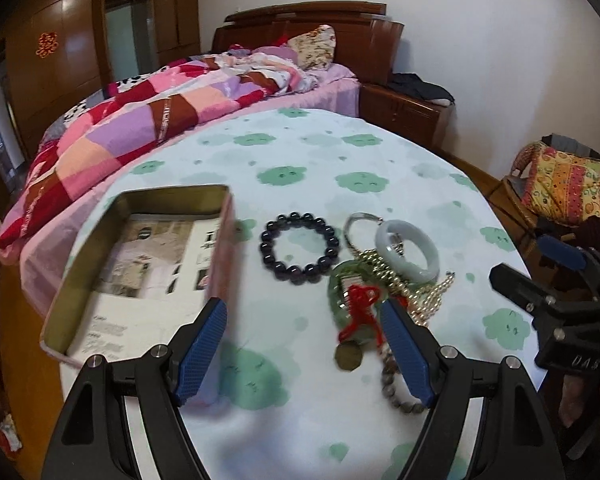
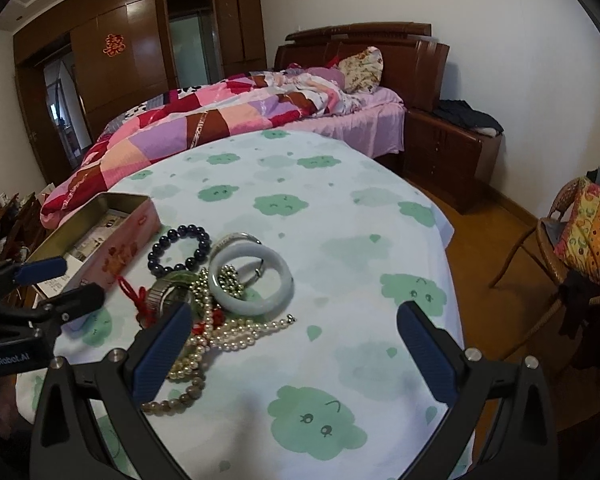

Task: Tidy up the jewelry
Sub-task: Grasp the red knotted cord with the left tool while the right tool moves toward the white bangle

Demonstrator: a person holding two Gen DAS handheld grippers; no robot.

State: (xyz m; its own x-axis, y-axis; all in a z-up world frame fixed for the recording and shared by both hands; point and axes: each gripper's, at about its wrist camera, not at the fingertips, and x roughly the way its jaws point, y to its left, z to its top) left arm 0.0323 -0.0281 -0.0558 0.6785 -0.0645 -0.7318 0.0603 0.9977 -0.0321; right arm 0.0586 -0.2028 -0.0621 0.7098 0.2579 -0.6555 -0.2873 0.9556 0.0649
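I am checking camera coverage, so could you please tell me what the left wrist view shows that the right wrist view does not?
Only the left wrist view shows the tin's whole printed floor and a brass coin below the red cord.

Only the right wrist view shows the tin's pink outer wall and the pearl strand unobstructed.

Both show the dark bead bracelet beside the tin, the jade bangle and open tongs.

- "GenRobot.AI" is showing in white on the left gripper [image 2: 40, 280] body.
- "DAS" is showing embossed (faintly) on the right gripper [image 1: 540, 268] body.
- Print inside the tin [image 1: 220, 248] is blurring, unreadable.
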